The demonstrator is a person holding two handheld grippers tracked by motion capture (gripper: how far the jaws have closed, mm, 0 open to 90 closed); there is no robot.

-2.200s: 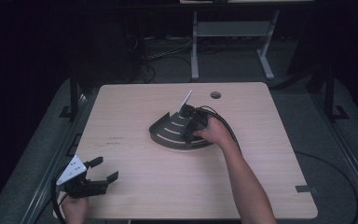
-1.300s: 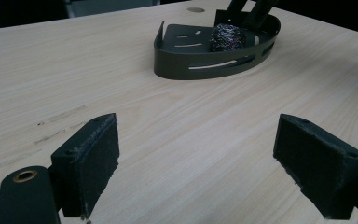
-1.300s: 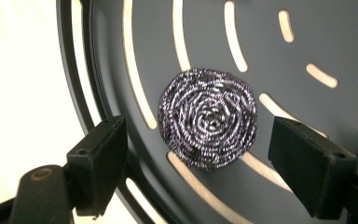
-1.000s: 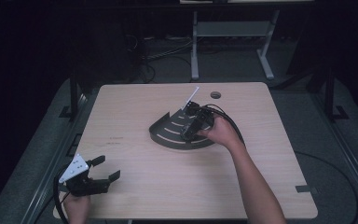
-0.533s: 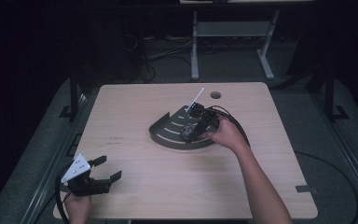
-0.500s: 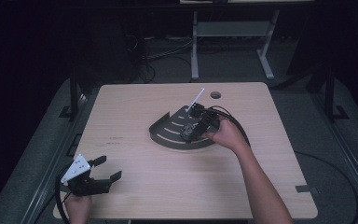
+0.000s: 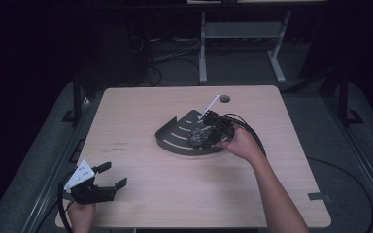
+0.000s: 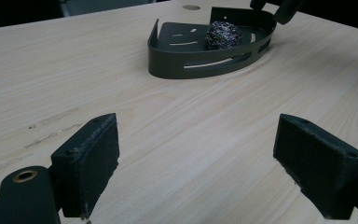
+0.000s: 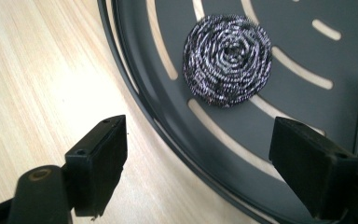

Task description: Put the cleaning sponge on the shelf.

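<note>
**Steel-wool scourer resting in the corner tray, both grippers empty**

Pale wood-grain table (image 7: 141,204) under dim light, dark floor and a white stand's legs behind it at the top of the high view. Right of centre sits a dark grey quarter-round tray (image 7: 175,138) with slotted base and low wall; inside lies the steel-wool scourer (image 9: 227,59), a coiled, springy ball.

It looks light, soft and compressible, rough enough not to slip, and hardly fragile. A pinch across its middle from above should hold it, squeezing until the coils give.

In the right gripper view, the right gripper (image 9: 214,172) hangs over the tray's curved rim, jaws wide apart and empty, one over bare table, the other over the tray base, the scourer just beyond them. That wall stands in the way of a low approach. The left gripper (image 7: 110,177) rests at the lower left of the high view, jaws spread, nothing between them, well apart from the tray.
</note>
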